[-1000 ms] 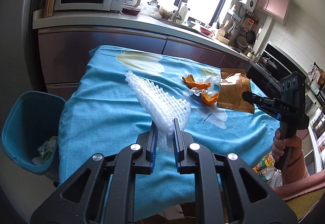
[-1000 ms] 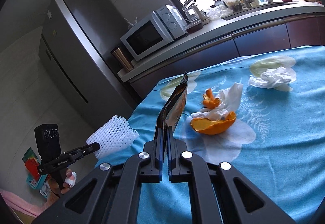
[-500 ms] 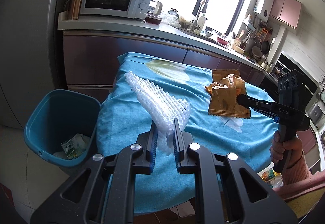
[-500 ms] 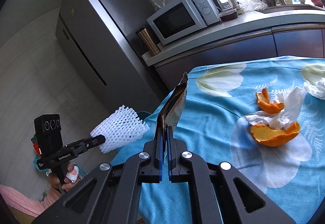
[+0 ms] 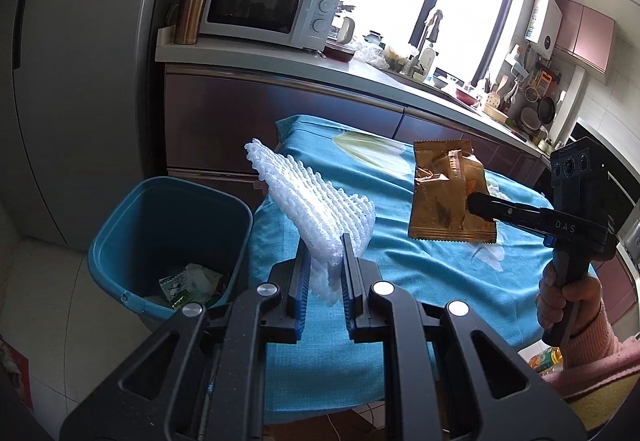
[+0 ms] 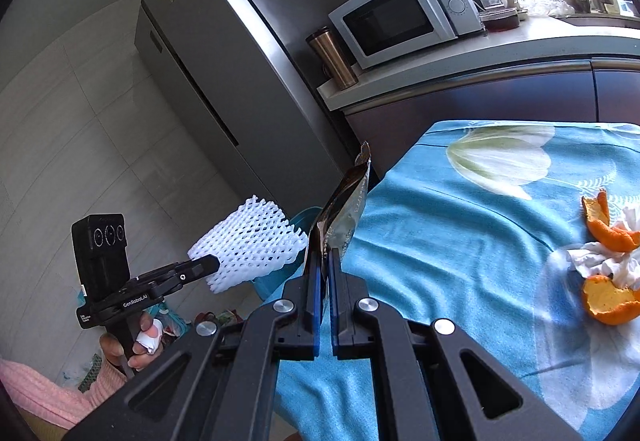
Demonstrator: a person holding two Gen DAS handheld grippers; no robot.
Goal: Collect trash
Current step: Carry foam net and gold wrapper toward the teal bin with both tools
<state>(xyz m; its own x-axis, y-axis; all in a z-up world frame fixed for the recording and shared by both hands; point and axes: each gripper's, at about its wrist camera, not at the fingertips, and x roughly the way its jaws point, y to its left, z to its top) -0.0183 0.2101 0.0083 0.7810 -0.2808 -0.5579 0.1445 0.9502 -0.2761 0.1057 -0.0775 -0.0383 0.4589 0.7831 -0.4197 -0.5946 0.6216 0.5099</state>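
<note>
Blue cloth with white flower prints (image 5: 400,281) covers the counter, soft and a little wrinkled, and everything is placed around it. Your left tool (image 5: 324,261) is pinching a white foam net (image 5: 320,209), a soft tube of open mesh; it hangs over the cloth's left edge, just beside the blue plastic bin (image 5: 120,241) on the floor, which holds some crumpled wrappers. Your right tool (image 5: 474,201) has its jaws pressed together on a brown foil packet (image 5: 444,201), flat and shiny with a toothed edge, held in the air above the cloth. From the right wrist view, curled orange peels (image 6: 610,301) and a crushed white tissue (image 6: 604,261) lie on the cloth, well apart from the packet (image 6: 344,217). Behind the cloth stands a white microwave (image 5: 272,7) on a long worktop.
</note>
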